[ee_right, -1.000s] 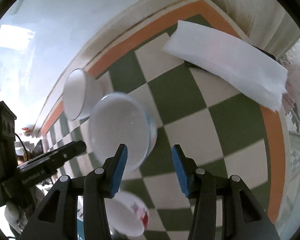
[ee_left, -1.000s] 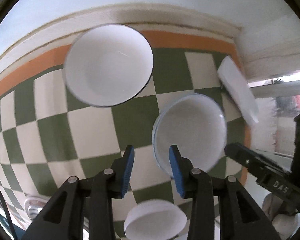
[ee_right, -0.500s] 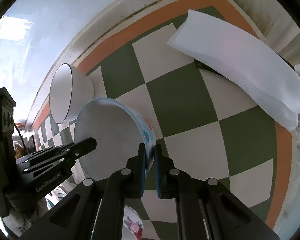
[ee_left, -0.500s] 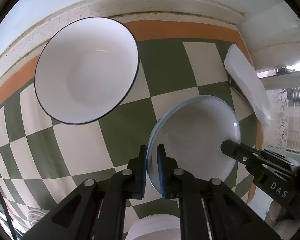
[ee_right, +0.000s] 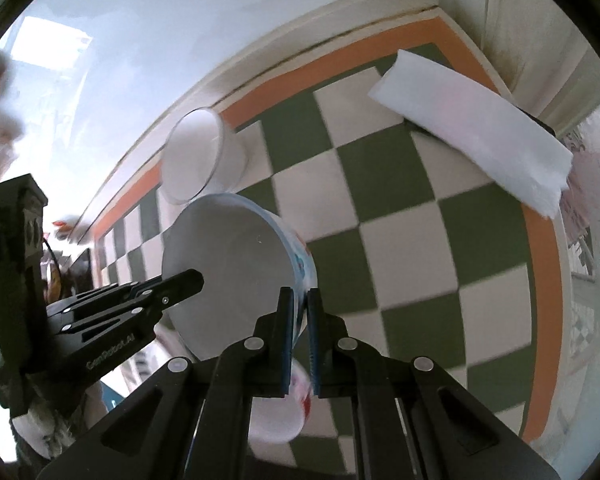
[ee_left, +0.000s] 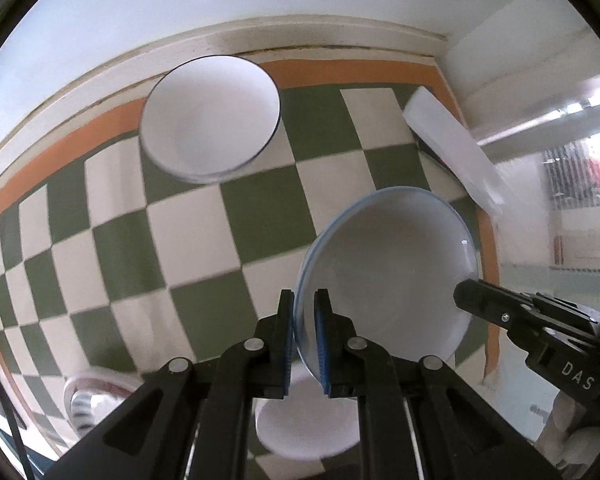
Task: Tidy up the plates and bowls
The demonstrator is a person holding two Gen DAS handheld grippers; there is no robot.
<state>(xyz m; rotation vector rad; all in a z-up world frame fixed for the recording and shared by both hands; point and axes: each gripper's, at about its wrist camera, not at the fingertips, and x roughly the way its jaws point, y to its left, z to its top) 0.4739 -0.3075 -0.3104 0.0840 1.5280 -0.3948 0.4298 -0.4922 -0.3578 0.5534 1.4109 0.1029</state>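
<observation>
A white bowl with a blue rim point(ee_left: 392, 268) is held above the checkered table. My left gripper point(ee_left: 305, 344) is shut on its left rim. My right gripper point(ee_right: 299, 340) is shut on its opposite rim, where the bowl point(ee_right: 236, 264) shows coloured print outside. A white bowl with a dark rim point(ee_left: 210, 116) stands at the back of the table by the wall; it also shows in the right wrist view point(ee_right: 196, 160). A small white bowl point(ee_left: 308, 420) lies below the left gripper. A white bowl with red print point(ee_right: 280, 412) lies under the right gripper.
A folded white cloth point(ee_right: 472, 132) lies at the back right corner; it also shows in the left wrist view point(ee_left: 452, 148). A striped dish point(ee_left: 96, 400) sits at the near left. The green and cream checkered tablecloth point(ee_right: 400, 216) has an orange border against the wall.
Both grippers closed on the blue-rimmed bowl's rim from open a second ago. The bowl has since risen off the table and the dark-rimmed bowl looks farther away.
</observation>
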